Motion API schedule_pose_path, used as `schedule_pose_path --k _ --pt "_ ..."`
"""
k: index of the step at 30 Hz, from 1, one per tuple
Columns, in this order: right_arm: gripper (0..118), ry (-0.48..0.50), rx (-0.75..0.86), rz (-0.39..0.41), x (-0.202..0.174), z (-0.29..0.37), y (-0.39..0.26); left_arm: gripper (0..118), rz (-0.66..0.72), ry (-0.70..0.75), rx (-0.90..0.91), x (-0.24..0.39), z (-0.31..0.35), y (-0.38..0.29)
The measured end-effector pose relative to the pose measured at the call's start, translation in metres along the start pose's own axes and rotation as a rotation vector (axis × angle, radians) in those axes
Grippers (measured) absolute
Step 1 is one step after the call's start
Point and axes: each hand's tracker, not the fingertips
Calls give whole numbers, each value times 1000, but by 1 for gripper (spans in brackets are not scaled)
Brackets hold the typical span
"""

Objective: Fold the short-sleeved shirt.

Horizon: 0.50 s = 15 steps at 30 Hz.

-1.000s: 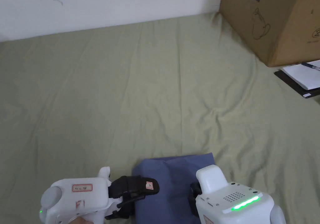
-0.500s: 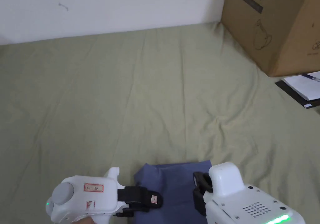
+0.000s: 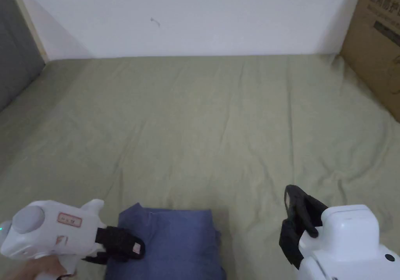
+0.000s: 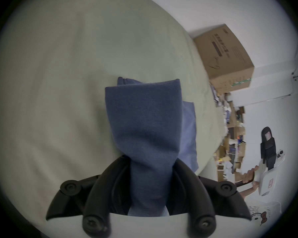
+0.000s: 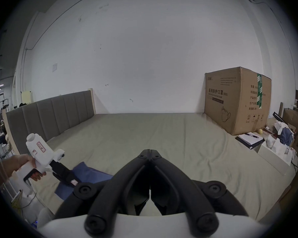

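Observation:
The blue short-sleeved shirt (image 3: 172, 241) lies folded into a compact rectangle at the near edge of the olive bed sheet (image 3: 203, 128). My left gripper (image 3: 133, 249) is shut on the shirt's left edge. In the left gripper view the blue cloth (image 4: 144, 121) runs up from between the closed jaws of the left gripper (image 4: 150, 164), slightly lifted. My right gripper (image 3: 293, 202) is raised to the right of the shirt, clear of it. In the right gripper view the right gripper (image 5: 150, 151) is shut with nothing in it, and the left gripper (image 5: 65, 174) is on the shirt (image 5: 91, 173).
A big cardboard box (image 5: 236, 101) stands on the bed's right side against the white wall, with a notebook and pen (image 5: 249, 138) in front of it. A grey padded headboard (image 5: 50, 114) borders the left. The wrinkled sheet stretches wide beyond the shirt.
My right gripper has left the shirt's right side and lifted off to the right. The left gripper stays on the shirt's left edge. The head camera has turned left and up.

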Motion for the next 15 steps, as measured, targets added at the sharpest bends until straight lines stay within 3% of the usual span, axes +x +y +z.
schedule_pose_path --k 5,15 --pt "0 60 -33 -28 -8 -8 2 23 15 225 14 -45 57 11" --pt "0 17 -108 5 -6 -19 -3 23 -75 712 71 -83 136 34"
